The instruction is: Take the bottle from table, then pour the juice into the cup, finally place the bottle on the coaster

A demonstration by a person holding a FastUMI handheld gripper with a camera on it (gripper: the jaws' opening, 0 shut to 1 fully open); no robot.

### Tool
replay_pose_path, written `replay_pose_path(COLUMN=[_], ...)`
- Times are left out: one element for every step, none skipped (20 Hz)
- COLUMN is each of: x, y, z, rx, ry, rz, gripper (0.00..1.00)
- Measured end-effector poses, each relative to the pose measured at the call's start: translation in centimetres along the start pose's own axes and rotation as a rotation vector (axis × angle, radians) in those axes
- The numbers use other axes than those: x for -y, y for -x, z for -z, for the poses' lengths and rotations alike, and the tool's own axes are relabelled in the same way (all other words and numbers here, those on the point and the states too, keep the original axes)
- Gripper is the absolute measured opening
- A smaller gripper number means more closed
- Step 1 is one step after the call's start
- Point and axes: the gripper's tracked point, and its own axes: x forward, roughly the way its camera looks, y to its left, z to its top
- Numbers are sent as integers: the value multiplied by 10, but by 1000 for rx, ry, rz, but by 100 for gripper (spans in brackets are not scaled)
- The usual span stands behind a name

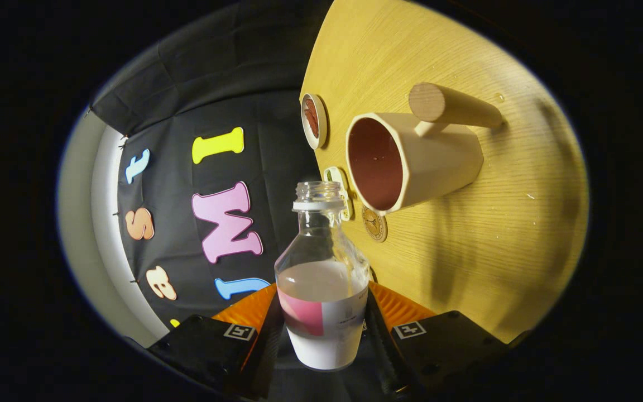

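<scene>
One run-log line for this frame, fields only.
phase: approaching pour | gripper: shut on bottle | bottle: uncapped, partly full | cup: ahead, interior looks empty | coaster: beyond cup, bare

Clear bottle (321,268), pink-white label; cream cup (411,162), maroon inside; wood-grain table (494,240)

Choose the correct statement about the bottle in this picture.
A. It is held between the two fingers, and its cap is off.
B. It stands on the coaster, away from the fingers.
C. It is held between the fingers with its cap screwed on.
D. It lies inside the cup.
A. The bottle sits between the gripper fingers, which press on both its sides, and its open threaded neck points toward the cup.
</scene>
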Motion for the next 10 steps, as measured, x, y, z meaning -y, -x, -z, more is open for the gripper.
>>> replay_pose_path(x=[-1,-1,-2,-2,-4,-4,-5,-6,-6,-6], y=[0,0,0,0,-1,-1,0,0,-1,-3], z=[0,-3,-5,-7,-8,-8,-8,-8,-7,-7], rx=[2,5,9,13,17,19,18,16,14,11], ry=[-6,-17,-30,-40,-44,-47,-52,-57,-64,-70], rz=[3,4,4,3,2,0,-2,-3,-3,-3], gripper=[74,74,74,74,74,74,74,74,74,74])
